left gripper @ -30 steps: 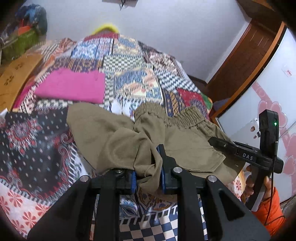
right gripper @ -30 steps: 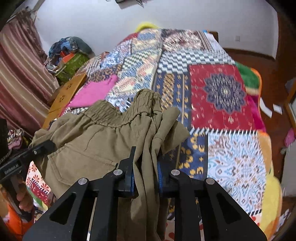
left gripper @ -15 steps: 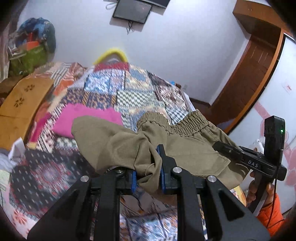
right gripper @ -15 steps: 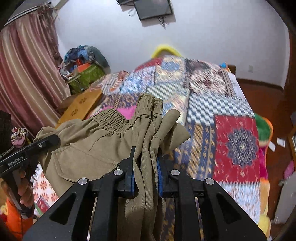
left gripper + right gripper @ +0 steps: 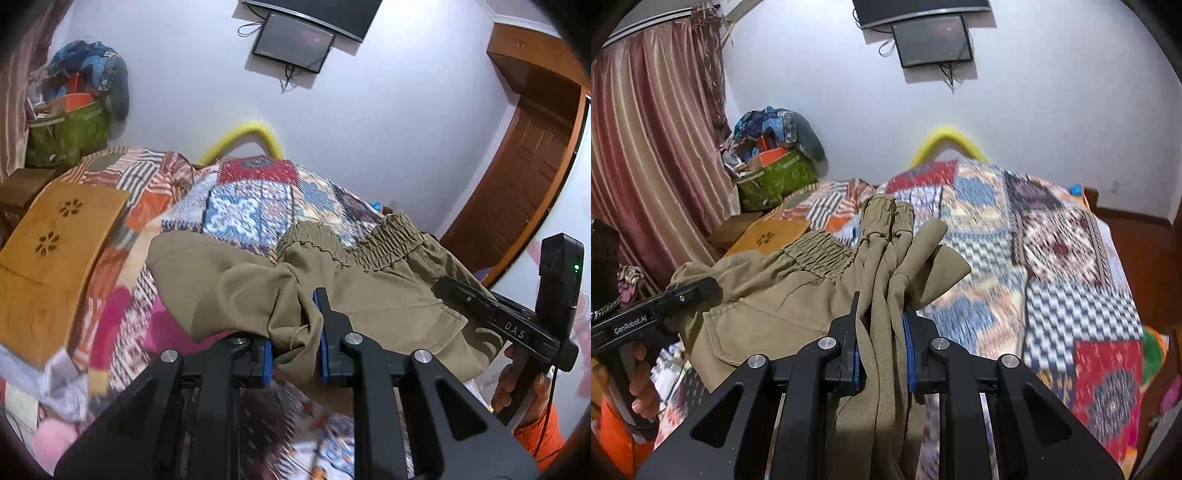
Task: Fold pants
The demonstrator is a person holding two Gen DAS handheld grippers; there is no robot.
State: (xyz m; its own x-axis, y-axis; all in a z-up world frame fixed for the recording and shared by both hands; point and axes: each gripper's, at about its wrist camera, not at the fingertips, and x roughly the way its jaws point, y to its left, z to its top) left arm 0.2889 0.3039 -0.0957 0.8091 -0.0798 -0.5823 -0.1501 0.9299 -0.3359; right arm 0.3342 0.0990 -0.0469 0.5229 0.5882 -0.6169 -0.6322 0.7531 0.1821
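You have both the left gripper [image 5: 295, 332] and right gripper [image 5: 881, 332] clamped on the pants [image 5: 373, 291], lifted above the quilt [image 5: 1071, 266] to spread them.

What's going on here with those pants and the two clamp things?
A person is folding a pair of khaki pants over a bed covered with a patchwork quilt. The left gripper is shut on a bunched part of the fabric, and the right gripper is shut on gathered folds of it. The pants hang between the two, with the elastic waistband facing away. A pink garment lies on the quilt beneath.
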